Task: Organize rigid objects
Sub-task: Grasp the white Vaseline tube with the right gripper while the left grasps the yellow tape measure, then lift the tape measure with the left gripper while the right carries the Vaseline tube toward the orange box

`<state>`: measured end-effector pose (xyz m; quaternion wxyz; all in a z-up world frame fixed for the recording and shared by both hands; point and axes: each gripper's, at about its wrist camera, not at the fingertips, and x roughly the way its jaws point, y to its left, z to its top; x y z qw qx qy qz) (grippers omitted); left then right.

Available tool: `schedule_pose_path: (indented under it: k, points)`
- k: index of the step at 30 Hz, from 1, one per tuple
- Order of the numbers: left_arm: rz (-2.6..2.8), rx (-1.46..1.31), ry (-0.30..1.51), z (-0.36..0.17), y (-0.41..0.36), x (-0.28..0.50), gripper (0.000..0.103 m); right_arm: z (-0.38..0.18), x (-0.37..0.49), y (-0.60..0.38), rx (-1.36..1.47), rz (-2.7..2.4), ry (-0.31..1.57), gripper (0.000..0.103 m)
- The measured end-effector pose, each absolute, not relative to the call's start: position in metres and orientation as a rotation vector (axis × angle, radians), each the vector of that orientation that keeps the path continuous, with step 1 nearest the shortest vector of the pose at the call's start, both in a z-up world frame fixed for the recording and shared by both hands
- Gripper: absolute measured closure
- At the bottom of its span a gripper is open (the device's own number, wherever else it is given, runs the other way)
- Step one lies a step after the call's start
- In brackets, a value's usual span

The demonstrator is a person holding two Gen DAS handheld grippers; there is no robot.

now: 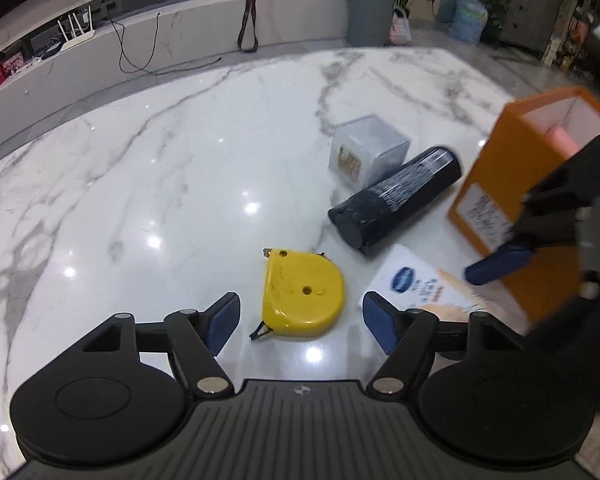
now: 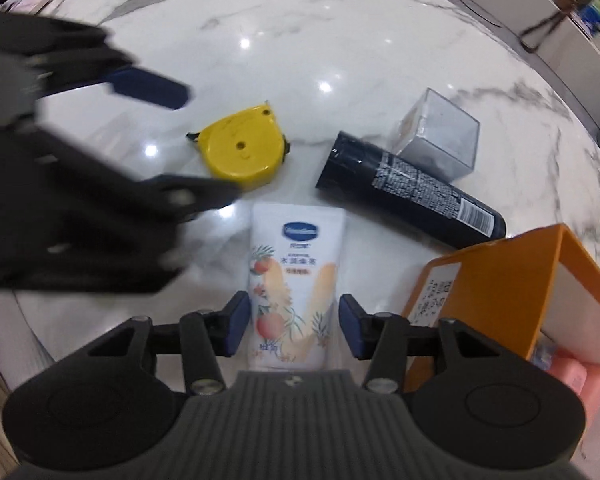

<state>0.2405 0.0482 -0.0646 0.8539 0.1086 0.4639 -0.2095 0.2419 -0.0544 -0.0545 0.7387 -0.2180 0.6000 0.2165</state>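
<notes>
Left gripper (image 1: 301, 322) of mine stood wide open over the marble desk (image 1: 160, 184), its blue pads either side of the yellow tape measure (image 1: 302, 294) but clear of it. My right gripper (image 2: 292, 326) hung half open astride the white lotion tube (image 2: 294, 280), pads just beside it, not pressing. Beyond the tube lay the black cylinder (image 2: 410, 190) on its side, and just behind that the clear cube box (image 2: 440, 136). On my right the orange box (image 2: 512, 280) crowded that gripper, a pink item (image 1: 562, 140) inside.
</notes>
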Motion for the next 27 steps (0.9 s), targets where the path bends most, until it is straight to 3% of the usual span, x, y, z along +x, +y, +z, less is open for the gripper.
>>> schedule_pose_path:
  k: [7,13,22,27]
  points:
    - [-0.461,0.234,0.964,-0.082,0.044,0.247,0.021,-0.063,0.251,-0.055,-0.443,0.491,1.362,0.055]
    - [-0.452,0.221,0.931,-0.081,0.049,0.246,0.046,-0.064,0.252,-0.058,-0.388,0.474,1.368,0.055]
    - [-0.409,0.249,1.123,-0.070,0.065,0.213,0.046,-0.061,0.213,-0.054,-0.213,0.387,1.291,0.055]
    - [-0.364,0.227,1.176,-0.069,0.074,0.199,0.045,-0.064,0.181,-0.052,-0.141,0.332,1.175,0.050]
